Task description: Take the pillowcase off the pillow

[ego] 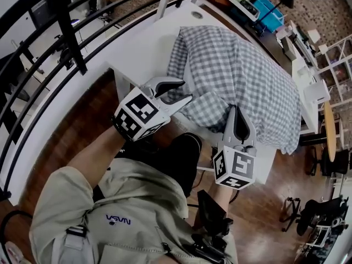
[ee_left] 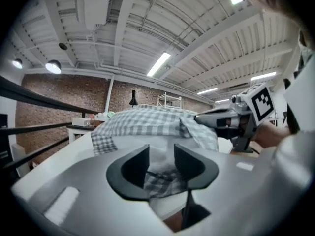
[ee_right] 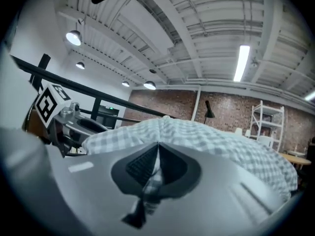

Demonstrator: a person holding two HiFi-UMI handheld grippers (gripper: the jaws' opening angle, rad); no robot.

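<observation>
- Head view, from above the person's shoulders: a long white worktop [ego: 144,44] runs away from them, with a black railing [ego: 55,32] along its left side and a wooden floor [ego: 77,136] under it.
- The grey-and-white checked pillowcase [ego: 242,76] covers most of the worktop's right half. It is plump and full, the pillow hidden inside it. It reaches from near the far end down to the near right corner, where its edge hangs a little over the side.
- A loose flap of that same fabric sticks out towards the near edge of the worktop, and both tools are at it.
- The left tongs [ego: 186,91] come in from the left, roughly level. In the left gripper view the left tongs [ee_left: 161,161] stand apart. Checked cloth lies low in the gap, but the pads are not pinching it.
- The right tongs [ego: 237,110] are at the near edge, just right of the flap. In the right gripper view the right tongs [ee_right: 157,156] are pressed together, with a thin fold of the checked cloth nipped between the ribbed pads.
- The two tools are close together but not touching.
</observation>
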